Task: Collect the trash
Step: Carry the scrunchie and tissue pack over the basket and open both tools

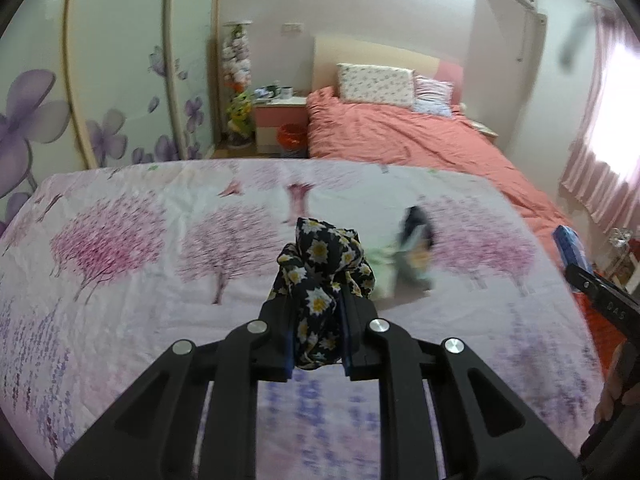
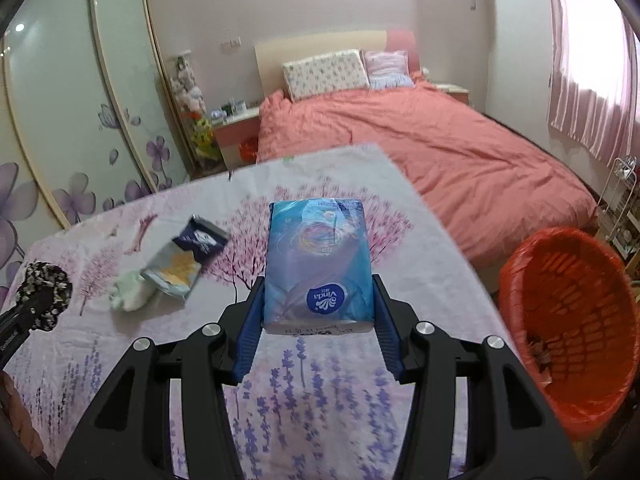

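In the left wrist view my left gripper [image 1: 318,300] is shut on a black scrunchie with white daisies [image 1: 320,256], lifted off the floral cloth [image 1: 120,280]. Beyond it lie a dark blue snack wrapper [image 1: 414,236] and a crumpled pale tissue [image 1: 380,276], both blurred. In the right wrist view my right gripper [image 2: 318,280] is shut on a blue tissue pack [image 2: 318,256], held above the cloth [image 2: 320,392]. To its left lie the snack wrapper [image 2: 188,256] and the crumpled tissue [image 2: 130,294]. The scrunchie [image 2: 44,296] shows at the far left.
A red mesh waste basket [image 2: 572,320] with some scraps inside stands off the cloth's right edge. Behind it is a bed with a coral cover [image 2: 440,148] and pillows. Sliding wardrobe doors [image 2: 60,120] line the left, and a nightstand [image 1: 280,116] has a small red bin [image 1: 290,136] beside it.
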### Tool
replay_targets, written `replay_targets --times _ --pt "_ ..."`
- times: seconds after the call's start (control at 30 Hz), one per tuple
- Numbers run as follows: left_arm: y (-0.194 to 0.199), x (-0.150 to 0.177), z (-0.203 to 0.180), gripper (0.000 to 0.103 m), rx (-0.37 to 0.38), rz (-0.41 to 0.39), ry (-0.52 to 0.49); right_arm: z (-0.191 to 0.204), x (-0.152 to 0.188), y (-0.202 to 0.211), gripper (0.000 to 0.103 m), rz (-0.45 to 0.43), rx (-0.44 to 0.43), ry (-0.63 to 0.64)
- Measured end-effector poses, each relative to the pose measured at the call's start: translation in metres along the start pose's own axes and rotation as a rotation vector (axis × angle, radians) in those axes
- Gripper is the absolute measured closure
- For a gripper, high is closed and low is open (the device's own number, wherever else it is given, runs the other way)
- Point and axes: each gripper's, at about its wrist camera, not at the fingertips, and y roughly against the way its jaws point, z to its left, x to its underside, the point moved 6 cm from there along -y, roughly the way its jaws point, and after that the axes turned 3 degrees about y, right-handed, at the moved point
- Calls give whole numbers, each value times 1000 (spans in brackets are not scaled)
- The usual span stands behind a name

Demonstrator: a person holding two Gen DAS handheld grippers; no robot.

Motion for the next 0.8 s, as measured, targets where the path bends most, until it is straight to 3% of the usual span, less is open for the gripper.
replay_targets --times 0.37,0.8 --pt "35 -1 -96 86 174 -30 -95 -43 -8 60 52 -137 25 -36" --pt "51 15 -219 86 369 -16 -199 -113 3 93 52 -188 107 -107"
